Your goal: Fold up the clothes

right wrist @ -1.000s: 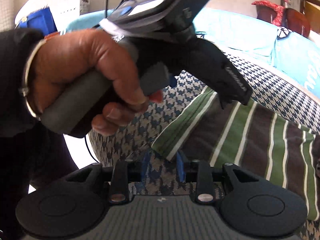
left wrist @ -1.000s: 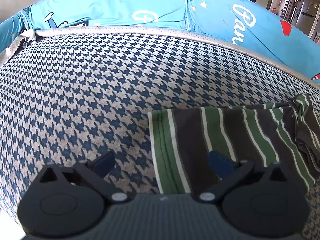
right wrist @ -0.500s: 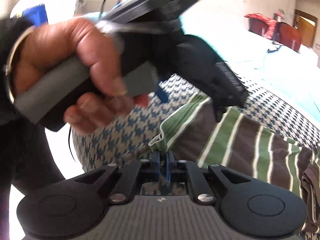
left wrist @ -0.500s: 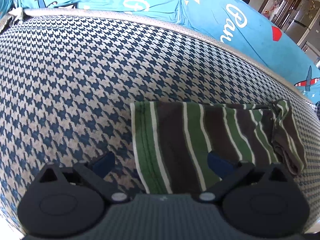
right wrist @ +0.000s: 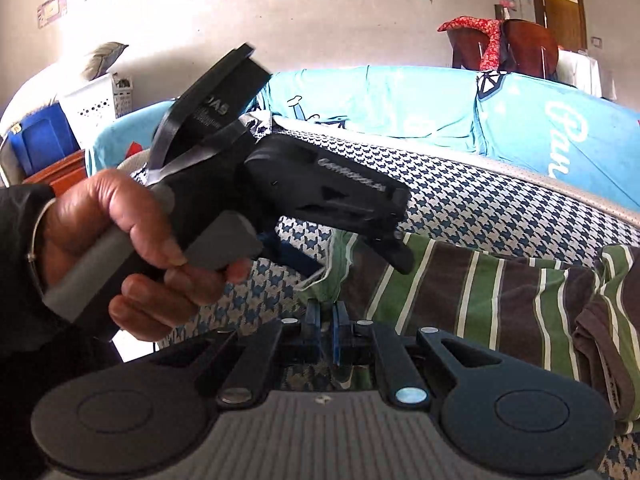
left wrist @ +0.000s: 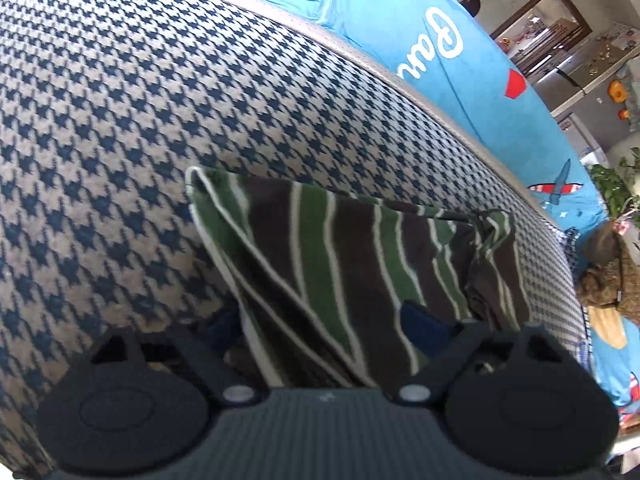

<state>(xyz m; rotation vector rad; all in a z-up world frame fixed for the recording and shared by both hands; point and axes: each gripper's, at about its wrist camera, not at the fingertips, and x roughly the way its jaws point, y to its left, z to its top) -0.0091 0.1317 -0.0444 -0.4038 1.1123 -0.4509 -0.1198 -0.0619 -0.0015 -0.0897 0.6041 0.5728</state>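
Right wrist view shows the right hand-held gripper [right wrist: 325,330] closed tight, its blue pads pinched on the near corner of the striped garment [right wrist: 480,292], which rises a little off the houndstooth cushion [right wrist: 500,208] there. That garment, green and brown with thin white stripes, lies on the cushion of a sofa draped in a blue printed cover [right wrist: 380,96], with a bunched, darker part at its right end.

In the left wrist view the left hand-held gripper [left wrist: 324,324] straddles the garment's near left edge. Its jaws have just been closing and stand about half apart, with a lifted, diagonally creased flap of cloth between them. I cannot tell whether the pads press on it yet. The person's hand [right wrist: 132,248] on that tool's handle fills the left of the right wrist view.

My worry is the uneven start. If the right corner goes up while the left pads have not bitten, the hem could slide out on one side, and the fold would come out skewed. The left jaws might also catch only the top layer, since the edge looks doubled, so the layer beneath would drag and wrinkle. The bunched end at the right could trail behind and spoil a flat fold unless it is smoothed.
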